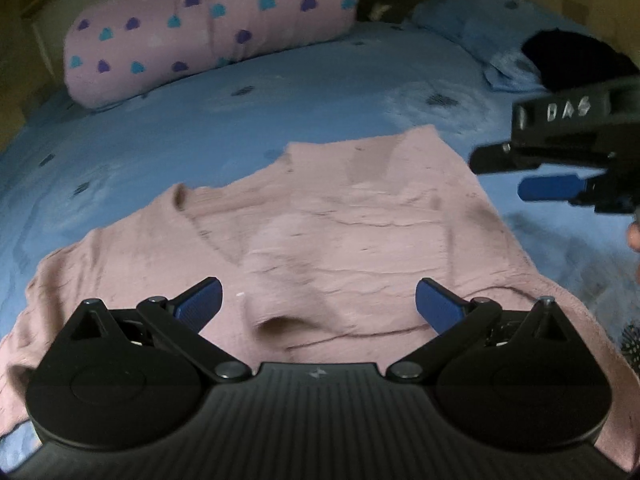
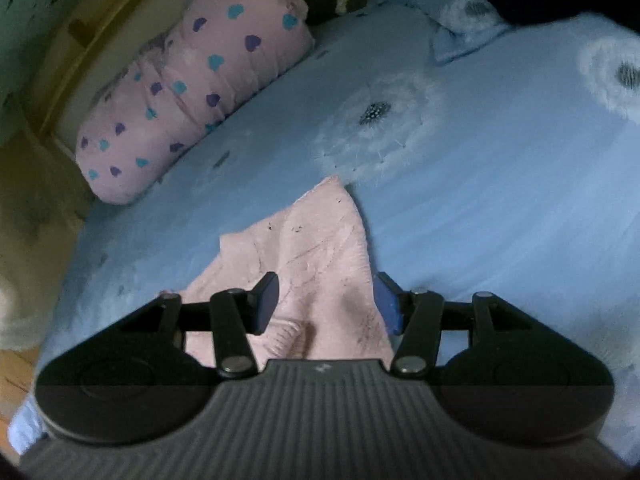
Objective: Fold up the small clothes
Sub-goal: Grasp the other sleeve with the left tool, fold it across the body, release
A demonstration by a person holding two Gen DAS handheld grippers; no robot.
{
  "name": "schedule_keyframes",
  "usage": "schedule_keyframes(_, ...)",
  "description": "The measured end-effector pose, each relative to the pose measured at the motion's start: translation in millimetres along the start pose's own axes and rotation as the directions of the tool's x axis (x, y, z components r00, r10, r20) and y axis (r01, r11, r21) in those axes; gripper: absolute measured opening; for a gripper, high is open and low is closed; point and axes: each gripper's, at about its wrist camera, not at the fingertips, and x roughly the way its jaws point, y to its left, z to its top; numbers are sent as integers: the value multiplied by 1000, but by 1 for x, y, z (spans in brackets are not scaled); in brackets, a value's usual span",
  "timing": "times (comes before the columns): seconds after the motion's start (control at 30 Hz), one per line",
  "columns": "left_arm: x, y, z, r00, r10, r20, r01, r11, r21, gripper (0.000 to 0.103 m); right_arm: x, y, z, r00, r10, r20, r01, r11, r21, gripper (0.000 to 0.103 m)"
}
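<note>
Left gripper (image 1: 318,298) spread wide above pink garment (image 1: 320,232); right gripper (image 2: 326,300), marked "DAS", gapes empty too.

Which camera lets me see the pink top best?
The left wrist view. There the pink top lies spread across the blue bedsheet, with its neckline and most of its outline visible. The right wrist view shows only one corner of it, and the right tool hides the rest.

R claw (image 2: 326,304) open over pink garment (image 2: 316,240) on blue bedsheet (image 2: 500,200).
</note>
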Motion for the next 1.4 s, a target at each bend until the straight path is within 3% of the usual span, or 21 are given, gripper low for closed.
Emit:
schedule_keyframes(0.1,12,-15,2,1000,5,2,-5,1000,27,103,-9,4,2,1000,22,3,-22,997,-70,56)
schedule_keyframes(0.2,20,-28,1,1000,8,18,-9,998,61,103,-13,-1,8,1000,-4,22,6,993,-118,56)
schedule_keyframes(0.33,25,-44,-2,999,7,35,-10,995,98,103,-5,-16,15,998,-53,15,54,997,-48,56)
schedule_keyframes(0.47,24,-55,-5,996,16,92,-29,989,142,103,0,-20,16,1000,-29,-13,28,1000,-12,56)
schedule_keyframes(0.53,27,-58,-5,993,44,112,-62,985,161,96,0,-19,14,1000,-22,-14,22,1000,-17,56)
schedule_keyframes(0.6,32,-58,-5,990,61,124,-82,982,170,77,0,-15,13,1000,-27,-13,27,999,-36,56)
schedule_keyframes(0.63,35,-56,-5,991,57,120,-77,983,167,73,0,-13,12,999,-31,-12,30,998,-46,56)
schedule_keyframes(0.8,31,-49,-6,992,-48,121,33,992,123,27,2,-8,11,999,-33,-13,32,997,-77,56)
schedule_keyframes(0.97,12,-34,-3,983,-63,174,52,997,63,18,4,-8,10,999,-41,-22,39,996,-77,56)
schedule_keyframes(1.13,-10,3,3,972,-2,235,6,1000,-18,15,5,-7,9,999,-40,-20,38,996,-82,56)
schedule_keyframes(1.3,-31,50,0,945,156,288,-132,986,-103,13,5,-7,8,999,-41,-21,39,996,-84,56)
schedule_keyframes(1.4,-34,80,-4,932,233,277,-200,970,-141,13,7,-7,7,999,-44,-25,42,995,-86,56)
